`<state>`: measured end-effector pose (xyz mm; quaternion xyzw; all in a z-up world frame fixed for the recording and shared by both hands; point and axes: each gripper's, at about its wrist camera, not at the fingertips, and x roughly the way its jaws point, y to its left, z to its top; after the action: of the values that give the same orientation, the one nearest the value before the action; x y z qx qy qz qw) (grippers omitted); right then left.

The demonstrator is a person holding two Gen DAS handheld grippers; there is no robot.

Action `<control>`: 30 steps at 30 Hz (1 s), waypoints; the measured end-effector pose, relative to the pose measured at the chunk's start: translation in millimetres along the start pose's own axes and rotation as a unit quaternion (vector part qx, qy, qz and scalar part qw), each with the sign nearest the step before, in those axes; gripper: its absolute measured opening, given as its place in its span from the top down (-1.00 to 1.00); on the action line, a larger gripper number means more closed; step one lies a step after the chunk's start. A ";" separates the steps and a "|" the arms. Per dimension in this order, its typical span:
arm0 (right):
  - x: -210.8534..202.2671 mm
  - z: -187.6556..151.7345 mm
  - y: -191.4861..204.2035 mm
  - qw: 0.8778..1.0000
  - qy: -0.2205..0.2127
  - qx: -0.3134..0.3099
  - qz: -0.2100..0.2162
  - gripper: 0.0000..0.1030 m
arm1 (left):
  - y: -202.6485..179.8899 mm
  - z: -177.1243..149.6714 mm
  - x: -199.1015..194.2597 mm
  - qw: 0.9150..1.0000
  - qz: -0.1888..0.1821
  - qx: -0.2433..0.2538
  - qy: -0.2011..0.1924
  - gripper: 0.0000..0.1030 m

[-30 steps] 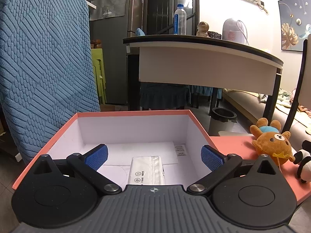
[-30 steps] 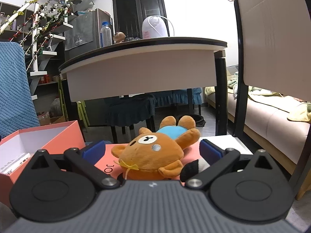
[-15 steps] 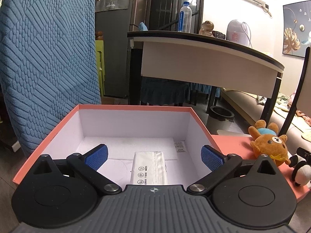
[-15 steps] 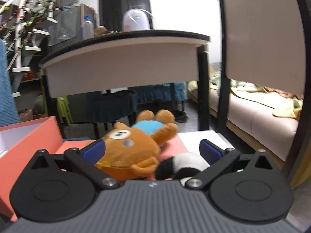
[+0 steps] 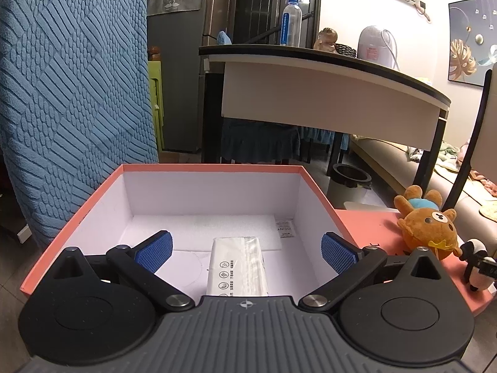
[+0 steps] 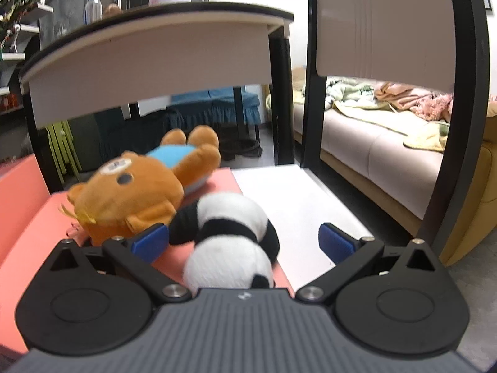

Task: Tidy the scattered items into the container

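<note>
A coral box [image 5: 93, 192] with white inner walls fills the left wrist view, and a white tissue pack [image 5: 237, 267] lies flat on its floor. My left gripper [image 5: 245, 253] hangs open over the box, straddling the pack without touching it. To the right, a brown plush bear [image 5: 427, 222] and a small panda plush [image 5: 476, 262] lie on the coral lid [image 5: 366, 220]. In the right wrist view my right gripper [image 6: 243, 242] is open around the panda plush [image 6: 231, 236]. The brown bear [image 6: 133, 192] lies just beyond its left finger.
A blue textured chair back [image 5: 71, 93] rises left of the box. A desk [image 5: 326, 90] with a water bottle [image 5: 292, 21] stands behind. A black chair frame [image 6: 310, 77] and a sofa [image 6: 388, 155] lie to the right. A white surface [image 6: 295, 202] adjoins the lid.
The right gripper has swung right and forward from the bear, so the panda now sits between its fingers. The left gripper rose slightly over the box and stayed open.
</note>
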<state>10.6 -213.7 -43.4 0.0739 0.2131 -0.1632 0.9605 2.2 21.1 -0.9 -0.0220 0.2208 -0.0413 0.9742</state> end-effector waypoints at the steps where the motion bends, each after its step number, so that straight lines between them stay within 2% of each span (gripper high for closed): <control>1: 2.2 -1.1 0.1 1.000 0.004 -0.001 0.001 -0.99 | -0.2 -0.1 -0.2 1.000 0.000 0.000 0.000 -0.99; 3: 6.6 -3.2 0.3 1.000 0.013 -0.002 0.004 -0.92 | 0.3 -0.2 -0.2 1.000 0.000 0.000 0.000 -0.99; 5: 11.0 -5.3 0.4 1.000 0.022 -0.004 0.006 -0.48 | 0.5 -0.2 -0.2 1.000 0.001 0.000 0.000 -0.99; 6: 13.2 -6.3 0.5 1.000 0.026 -0.005 0.007 -0.34 | 0.3 0.0 0.5 1.000 0.001 0.000 0.000 -0.99; 7: 13.5 -6.7 0.6 1.000 0.029 -0.005 0.009 -0.12 | 0.5 -0.2 0.4 1.000 0.002 0.000 0.000 -0.99; 8: 12.0 -6.0 1.2 1.000 0.029 -0.005 0.011 -0.03 | 0.8 -0.1 0.3 1.000 0.002 -0.001 0.000 -0.99; 22: -21.1 12.5 13.6 0.999 -0.030 -0.016 0.021 -0.01 | 4.4 -2.4 -6.0 1.000 0.004 0.000 -0.003 -0.99; 30: -36.3 27.8 32.9 0.997 -0.055 -0.009 0.049 -0.01 | 4.3 -3.1 -10.1 1.000 0.001 0.008 -0.006 -0.99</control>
<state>1.6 -178.6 -0.3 0.0663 0.1580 -0.1180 0.9781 -7.9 26.2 0.4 -0.0146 0.2145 -0.0420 0.9757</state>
